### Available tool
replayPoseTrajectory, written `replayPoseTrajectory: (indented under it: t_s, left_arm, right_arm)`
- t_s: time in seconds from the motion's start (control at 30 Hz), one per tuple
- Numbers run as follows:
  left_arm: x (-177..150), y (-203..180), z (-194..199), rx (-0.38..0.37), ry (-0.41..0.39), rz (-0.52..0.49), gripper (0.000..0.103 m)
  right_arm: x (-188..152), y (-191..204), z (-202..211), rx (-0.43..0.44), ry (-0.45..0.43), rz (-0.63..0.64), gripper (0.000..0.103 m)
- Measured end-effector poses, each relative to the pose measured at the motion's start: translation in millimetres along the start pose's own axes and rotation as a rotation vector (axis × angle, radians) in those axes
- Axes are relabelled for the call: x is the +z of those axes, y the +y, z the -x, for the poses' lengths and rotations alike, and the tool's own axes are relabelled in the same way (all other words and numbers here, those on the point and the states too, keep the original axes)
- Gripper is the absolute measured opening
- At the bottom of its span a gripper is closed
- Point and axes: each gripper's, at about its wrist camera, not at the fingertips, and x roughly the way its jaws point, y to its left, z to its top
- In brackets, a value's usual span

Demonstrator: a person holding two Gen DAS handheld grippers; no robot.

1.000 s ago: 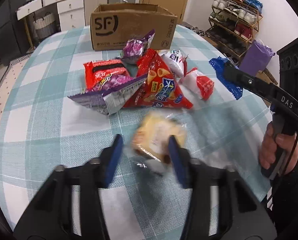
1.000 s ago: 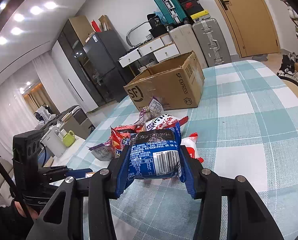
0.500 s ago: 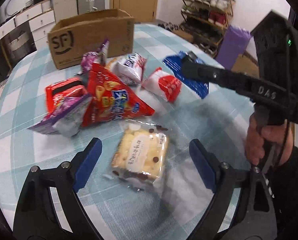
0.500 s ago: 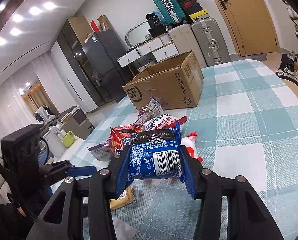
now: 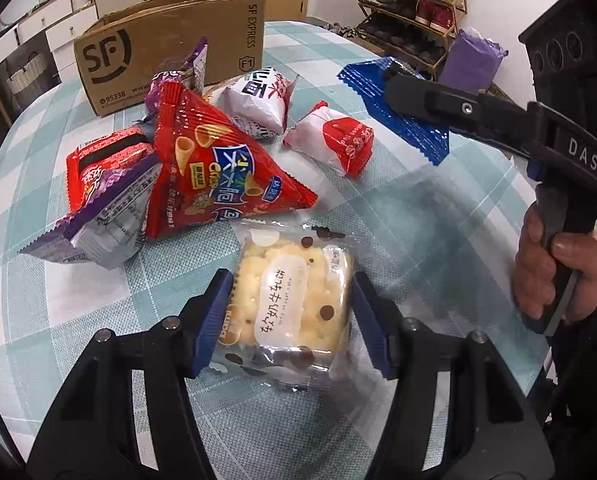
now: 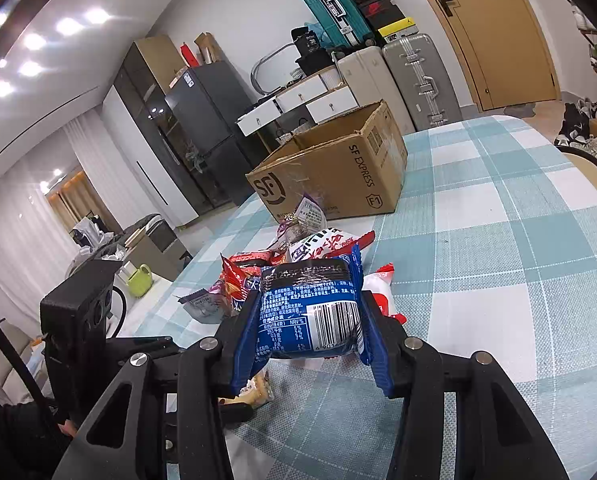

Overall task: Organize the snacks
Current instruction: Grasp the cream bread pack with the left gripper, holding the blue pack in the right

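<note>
A clear packet of pale crackers (image 5: 290,300) lies flat on the checked tablecloth (image 5: 418,232) between the blue pads of my left gripper (image 5: 288,316). Its jaws are closing, and the pads stand right at the wrapper's sides without squeezing it. My right gripper (image 6: 306,320) is shut on a blue snack packet (image 6: 310,312), held above the table; in the left wrist view that blue packet (image 5: 398,128) hangs at the right. The snack pile holds a red triangular bag (image 5: 214,172), a purple packet (image 5: 106,216), a red packet (image 5: 102,160) and two white-and-red packs (image 5: 334,140).
An open SF cardboard box (image 5: 170,44) stands at the far side of the table, behind the pile. A person's hand (image 5: 554,272) grips the right tool's handle. Suitcases (image 6: 410,80) and drawers line the wall; a shoe rack (image 5: 414,12) is beyond the table's right edge.
My left gripper let the cracker packet drop flat on the cloth, opened wide, then narrowed around it again and swung right. The right gripper kept still with the blue packet.
</note>
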Motion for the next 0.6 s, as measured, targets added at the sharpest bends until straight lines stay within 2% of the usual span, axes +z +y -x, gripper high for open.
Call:
replayPoseTrajectory:
  t_s: [0.13,0.23,0.47,0.6]
  left_arm:
    - [-2,2,3,-0.007,-0.004,0.016,0.057]
    - [-7,4,9,0.014,-0.021,0.016,0.057]
    - [-13,9,39,0.012,-0.084,0.063,0.057]
    - [-14,13,54,0.021,-0.113,0.071,0.057]
  right_arm:
    - [0,0,0,0.0,-0.001,-0.001,0.048]
    - [0,0,0,0.0,-0.002,0.0,0.048]
    - [-3,7,10,-0.012,-0.058,0.024,0.048]
    - [-3,16,10,-0.025,-0.059,0.066,0.048]
